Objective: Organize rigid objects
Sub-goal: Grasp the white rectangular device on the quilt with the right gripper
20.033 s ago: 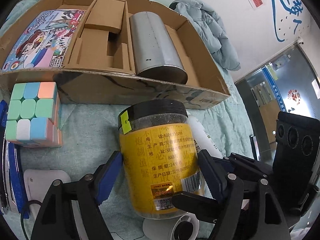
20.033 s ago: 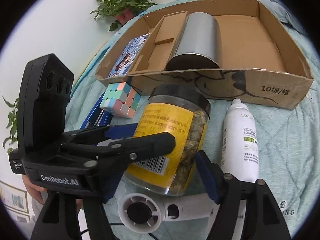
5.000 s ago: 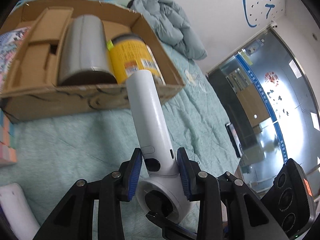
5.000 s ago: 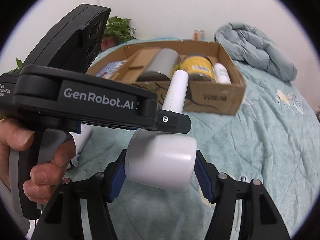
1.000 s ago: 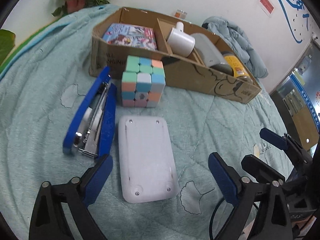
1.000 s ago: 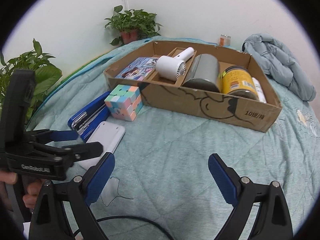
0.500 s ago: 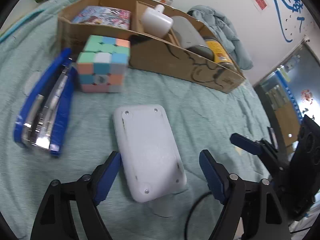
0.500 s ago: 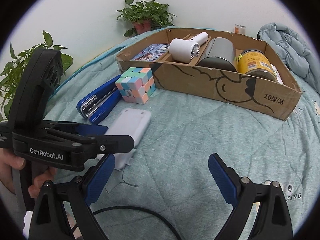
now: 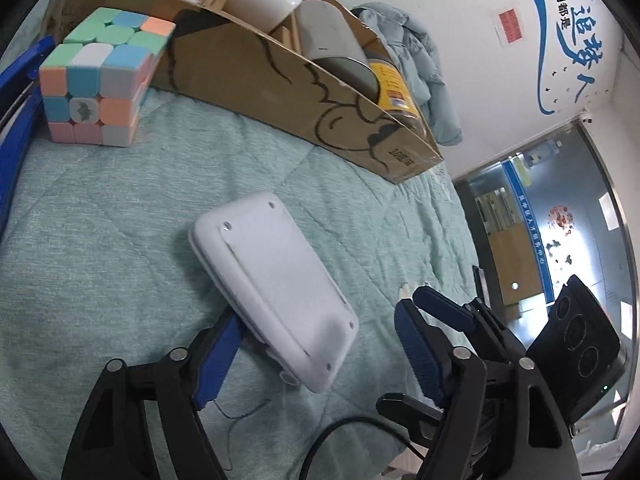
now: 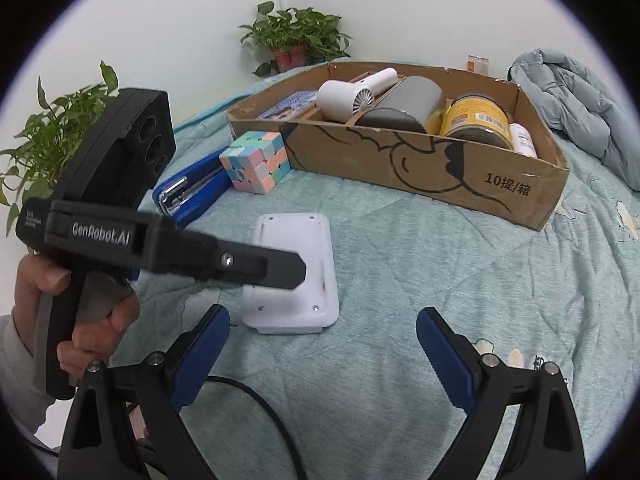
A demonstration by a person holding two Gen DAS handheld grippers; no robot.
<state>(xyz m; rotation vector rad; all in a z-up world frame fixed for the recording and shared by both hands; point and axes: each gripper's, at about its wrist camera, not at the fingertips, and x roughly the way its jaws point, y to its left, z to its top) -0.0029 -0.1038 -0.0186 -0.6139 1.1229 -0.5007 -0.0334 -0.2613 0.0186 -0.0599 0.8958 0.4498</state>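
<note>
A flat white plastic device (image 9: 272, 292) (image 10: 296, 264) lies on the green quilt, near end between my left gripper's (image 9: 316, 352) closing jaws. The left pad (image 9: 218, 354) is at its edge and the right pad (image 9: 412, 348) stands apart from it. In the right wrist view one left finger (image 10: 256, 264) crosses over the device. My right gripper (image 10: 324, 350) hangs open just short of the device, nothing between its pads. A pastel cube (image 10: 256, 160) and a blue stapler (image 10: 188, 196) lie beside the cardboard box (image 10: 440, 176), which holds a white fan (image 10: 352, 96), grey cylinder (image 10: 404, 108) and yellow jar (image 10: 480, 120).
A black cable (image 10: 256, 396) runs over the quilt below the device. Potted plants (image 10: 292, 40) stand by the wall at the back left. A grey-blue jacket (image 10: 572, 104) is heaped right of the box. A person's hand (image 10: 80, 320) holds the left gripper.
The left gripper has come down and forward onto the white device and its jaws have narrowed around it. The right gripper has dropped closer to the quilt and the device.
</note>
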